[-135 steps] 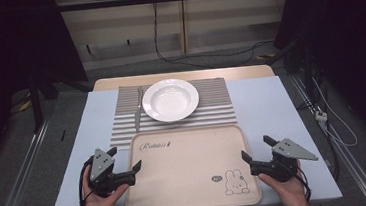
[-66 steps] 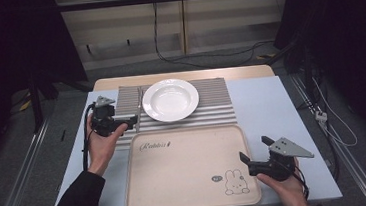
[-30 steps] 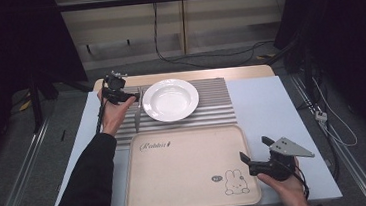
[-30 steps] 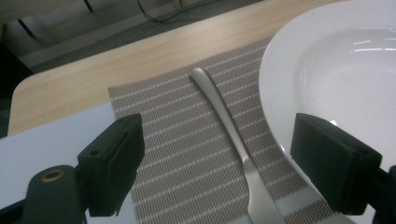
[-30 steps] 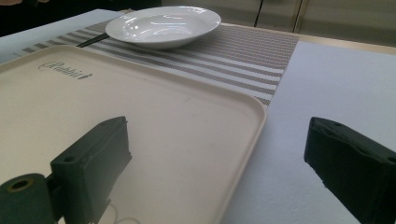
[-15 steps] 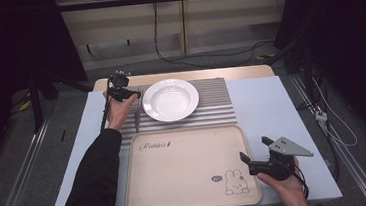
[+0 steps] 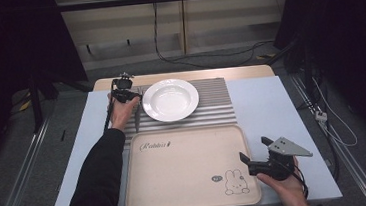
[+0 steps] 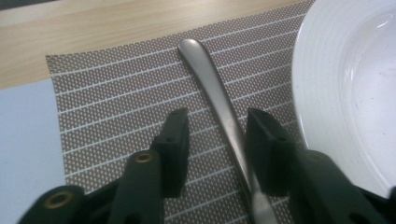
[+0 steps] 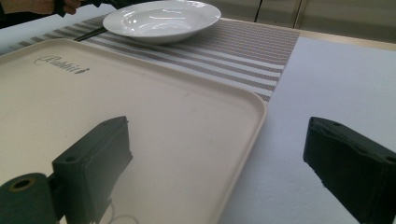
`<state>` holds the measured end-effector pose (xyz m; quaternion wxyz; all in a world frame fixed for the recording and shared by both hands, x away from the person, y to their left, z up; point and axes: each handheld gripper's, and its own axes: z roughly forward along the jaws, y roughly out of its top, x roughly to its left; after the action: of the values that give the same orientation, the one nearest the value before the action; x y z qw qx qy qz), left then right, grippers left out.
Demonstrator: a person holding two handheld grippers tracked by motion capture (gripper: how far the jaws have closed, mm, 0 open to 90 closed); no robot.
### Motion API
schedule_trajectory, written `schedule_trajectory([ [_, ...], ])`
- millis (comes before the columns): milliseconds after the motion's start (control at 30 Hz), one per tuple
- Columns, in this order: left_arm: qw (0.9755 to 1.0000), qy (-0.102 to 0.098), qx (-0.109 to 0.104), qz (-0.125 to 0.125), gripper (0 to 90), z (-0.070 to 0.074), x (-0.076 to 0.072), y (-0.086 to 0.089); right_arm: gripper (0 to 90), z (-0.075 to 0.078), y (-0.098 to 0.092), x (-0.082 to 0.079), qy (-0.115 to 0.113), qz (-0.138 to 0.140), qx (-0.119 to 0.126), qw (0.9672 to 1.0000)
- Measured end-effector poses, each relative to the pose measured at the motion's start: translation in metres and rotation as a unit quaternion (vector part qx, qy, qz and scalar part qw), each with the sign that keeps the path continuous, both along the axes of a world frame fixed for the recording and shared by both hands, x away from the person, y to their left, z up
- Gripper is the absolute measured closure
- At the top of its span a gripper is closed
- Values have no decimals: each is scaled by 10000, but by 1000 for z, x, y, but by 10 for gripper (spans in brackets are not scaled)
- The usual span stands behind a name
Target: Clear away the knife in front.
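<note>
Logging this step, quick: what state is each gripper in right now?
Left gripper: jaws have just been closing around the metal utensil handle, pads not yet pressing on it; open.
Right gripper: jaws wide open over the tray edge, holding nothing.

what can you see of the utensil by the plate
The utensil is a slim piece of brushed grey metal, apparently steel. Its rounded handle end lies flat on the brown striped placemat, just beside the white plate without clearly touching it. Its working end is hidden, so fork or spoon cannot be told. The left gripper straddles the handle; its jaws have just been closing, one pad close against it, the other still apart.
</note>
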<state>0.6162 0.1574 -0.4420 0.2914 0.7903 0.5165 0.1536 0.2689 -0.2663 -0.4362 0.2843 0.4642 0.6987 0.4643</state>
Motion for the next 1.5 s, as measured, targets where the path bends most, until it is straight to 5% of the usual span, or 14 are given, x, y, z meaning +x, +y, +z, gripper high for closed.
schedule_trajectory([
  [200,9999,119,-94,22,656,0,0,-2,73,0,0,0,22,-8,-5,10000],
  [533,9996,256,123,-50,743,-3,1,-12,74,-1,1,0,38,17,-42,10000],
  [967,9984,552,77,54,763,1,6,-12,74,-1,2,0,53,48,-60,10000],
  [1267,9981,564,238,65,790,1,7,-14,74,-1,2,0,64,39,-65,10000],
  [1500,9976,653,134,194,794,2,8,-14,75,-1,1,0,70,34,-59,10000],
])
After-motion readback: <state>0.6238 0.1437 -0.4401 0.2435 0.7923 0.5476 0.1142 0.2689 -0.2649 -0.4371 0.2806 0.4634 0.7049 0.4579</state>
